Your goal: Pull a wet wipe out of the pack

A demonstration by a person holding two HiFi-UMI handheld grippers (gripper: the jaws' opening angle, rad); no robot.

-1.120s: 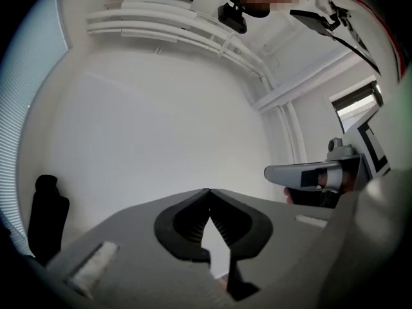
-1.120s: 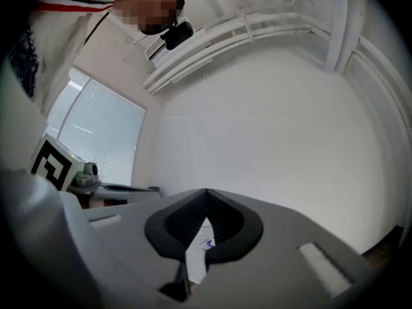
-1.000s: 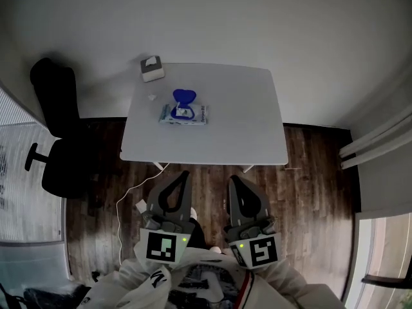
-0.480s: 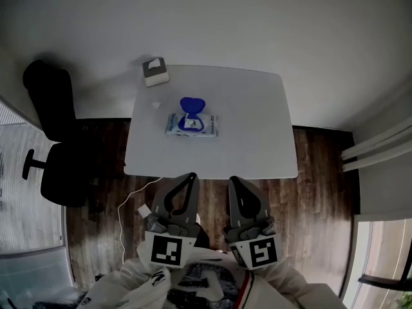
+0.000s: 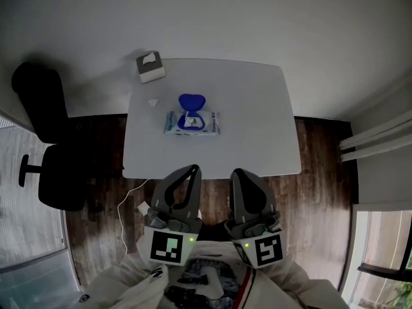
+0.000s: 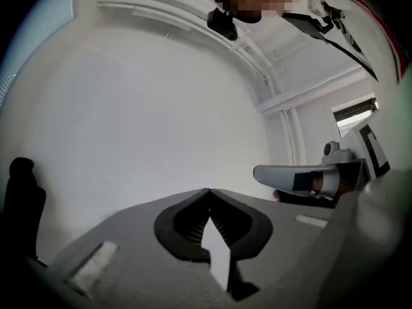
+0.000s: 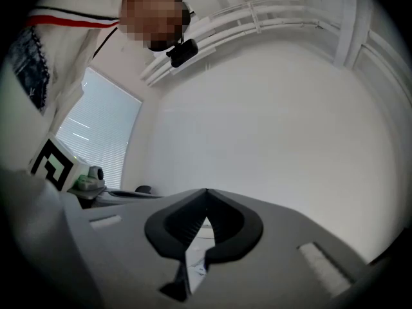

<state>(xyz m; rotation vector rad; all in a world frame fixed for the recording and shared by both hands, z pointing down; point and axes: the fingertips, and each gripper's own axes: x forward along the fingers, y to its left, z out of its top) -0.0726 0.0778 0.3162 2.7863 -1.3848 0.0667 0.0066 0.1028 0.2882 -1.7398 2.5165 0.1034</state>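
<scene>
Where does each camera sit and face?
Head view: on the person's head, steeply down at table, wipe pack; left gripper, right gripper, sleeves show.
Left gripper view: on that gripper, along shut jaws toward wall; right gripper at right.
Right gripper view: likewise; left gripper at left.
Shared: both grippers, in all three.

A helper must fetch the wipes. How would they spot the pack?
Find the white table by the wall. Left of its centre lies the flat wet wipe pack. Its open blue lid sets it apart from the grey corner tissue box.
</scene>
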